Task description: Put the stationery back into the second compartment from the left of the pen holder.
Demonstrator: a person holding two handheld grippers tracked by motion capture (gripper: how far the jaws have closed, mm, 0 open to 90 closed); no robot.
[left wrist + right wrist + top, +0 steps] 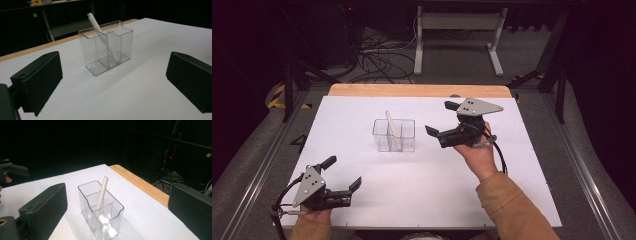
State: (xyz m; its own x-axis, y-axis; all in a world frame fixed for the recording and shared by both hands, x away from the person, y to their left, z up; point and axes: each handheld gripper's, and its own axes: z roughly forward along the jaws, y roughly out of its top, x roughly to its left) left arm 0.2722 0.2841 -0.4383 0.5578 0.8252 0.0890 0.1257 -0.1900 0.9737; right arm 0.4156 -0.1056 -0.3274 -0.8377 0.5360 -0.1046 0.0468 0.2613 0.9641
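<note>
The right hand-held gripper (440, 118) is up off the white tabletop (432, 185), held in the person's right hand (479, 150). Its two black jaws stand wide apart and there is nothing between them. They point at a clear plastic holder (394, 135), which sits near the jaw tips but not touching them. The holder has a thin wall inside that splits it into parts. A white pen (392, 129) stands inside the holder, leaning so its top pokes out over the rim. In the right gripper view, the holder (101, 213) and the pen (102, 195) sit on the tabletop between the two jaws, a little way ahead.

The left hand-held gripper (343, 172) is low, by the near edge of the tabletop, well apart from the holder. Its jaws are wide apart too, and they hold nothing. In the left gripper view, the holder (106, 47) sits farther off, straight ahead between the jaws.
</note>
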